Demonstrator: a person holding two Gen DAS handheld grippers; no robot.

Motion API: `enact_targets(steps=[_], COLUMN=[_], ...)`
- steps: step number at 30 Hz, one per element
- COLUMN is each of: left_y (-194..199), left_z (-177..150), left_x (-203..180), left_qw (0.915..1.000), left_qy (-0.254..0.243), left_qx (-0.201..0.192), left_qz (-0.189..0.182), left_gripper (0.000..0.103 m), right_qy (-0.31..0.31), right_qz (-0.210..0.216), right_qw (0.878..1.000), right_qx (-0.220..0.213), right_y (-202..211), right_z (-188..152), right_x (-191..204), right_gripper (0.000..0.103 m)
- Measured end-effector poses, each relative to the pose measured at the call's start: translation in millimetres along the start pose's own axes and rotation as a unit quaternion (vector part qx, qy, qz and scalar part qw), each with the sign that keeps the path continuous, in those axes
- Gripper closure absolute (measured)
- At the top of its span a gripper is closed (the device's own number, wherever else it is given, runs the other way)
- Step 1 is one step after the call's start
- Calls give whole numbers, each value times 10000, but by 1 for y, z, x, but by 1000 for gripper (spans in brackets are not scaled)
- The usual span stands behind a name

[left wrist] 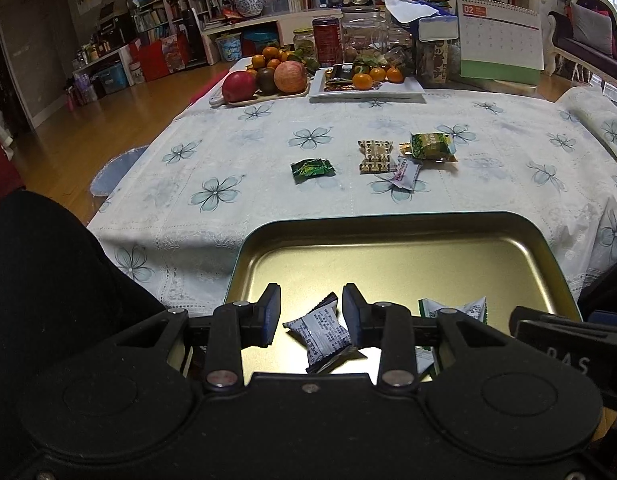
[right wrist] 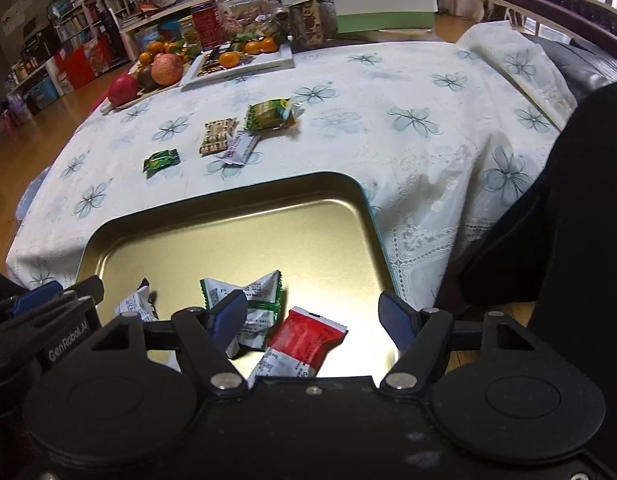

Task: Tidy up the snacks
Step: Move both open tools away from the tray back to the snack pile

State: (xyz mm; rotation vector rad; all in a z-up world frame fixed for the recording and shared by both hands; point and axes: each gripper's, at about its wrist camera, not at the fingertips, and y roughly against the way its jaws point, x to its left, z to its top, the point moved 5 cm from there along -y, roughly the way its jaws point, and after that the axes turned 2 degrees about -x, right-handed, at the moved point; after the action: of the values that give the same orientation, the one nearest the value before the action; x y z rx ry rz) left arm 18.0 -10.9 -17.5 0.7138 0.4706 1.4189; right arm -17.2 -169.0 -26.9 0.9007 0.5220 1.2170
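— So, what's biggest?
— The counter [left wrist: 348,152] under its flowered tablecloth [right wrist: 428,128], then the gold tin tray [left wrist: 388,240] at the near edge.
— And the tongs?
— Both hover over the tray. Left tongs [left wrist: 310,320] are parted, released, with a blue-and-white printed packet [left wrist: 320,332] lying on the tray floor between the pads (not gripped, as far as I can tell). Right tongs [right wrist: 312,316] are spread wide and hold nothing.
— What's under them?
— A green-and-white packet [right wrist: 252,300] and a red-and-white packet [right wrist: 304,336], touching each other, inside the tray.
— Snacks outside it?
— Four on the cloth beyond the tray: a green-and-yellow packet [left wrist: 430,146], a brown patterned one [left wrist: 374,155] just beside it, a white and purple one [left wrist: 406,172] touching that, and a small dark green candy [left wrist: 311,168] apart to the left.
— Farther back?
— Fruit plates [left wrist: 268,80], at the far end
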Motion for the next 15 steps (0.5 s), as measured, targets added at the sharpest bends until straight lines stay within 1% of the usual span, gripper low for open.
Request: enact_targets(steps=[3,6,7,9,10,11,15], left_y=[2,1,1,-1,-2,-4,-13], left_z=[3,6,8,12,15,19,36], left_x=[-2,-4,-4,-4,-4,-3,0], left_qw=[10000,9999,9999,9997,9996,9994,9993], left_qy=[-54,-85,-81,-70,-54,-39,-59], left_qx=[-34,-1,21,88,121,161,209], left_qz=[-20,-106,-151,-221,-256,-296,-308], left_gripper=[58,58,58,58,58,58,58], right_qy=[86,96,93,152,215,255,368], right_qz=[4,169,201,232,271,304,331], right_qw=[9998,9987,9985,9985,9984,9984,9986], right_qx=[203,478,497,473,443,399,198], right_y=[-6,-13,-14,-15,-15,-14,-15], right_z=[1,1,3,8,13,19,48], right_x=[3,6,6,9,11,13,19], right_gripper=[32,34,35,36,39,41,44])
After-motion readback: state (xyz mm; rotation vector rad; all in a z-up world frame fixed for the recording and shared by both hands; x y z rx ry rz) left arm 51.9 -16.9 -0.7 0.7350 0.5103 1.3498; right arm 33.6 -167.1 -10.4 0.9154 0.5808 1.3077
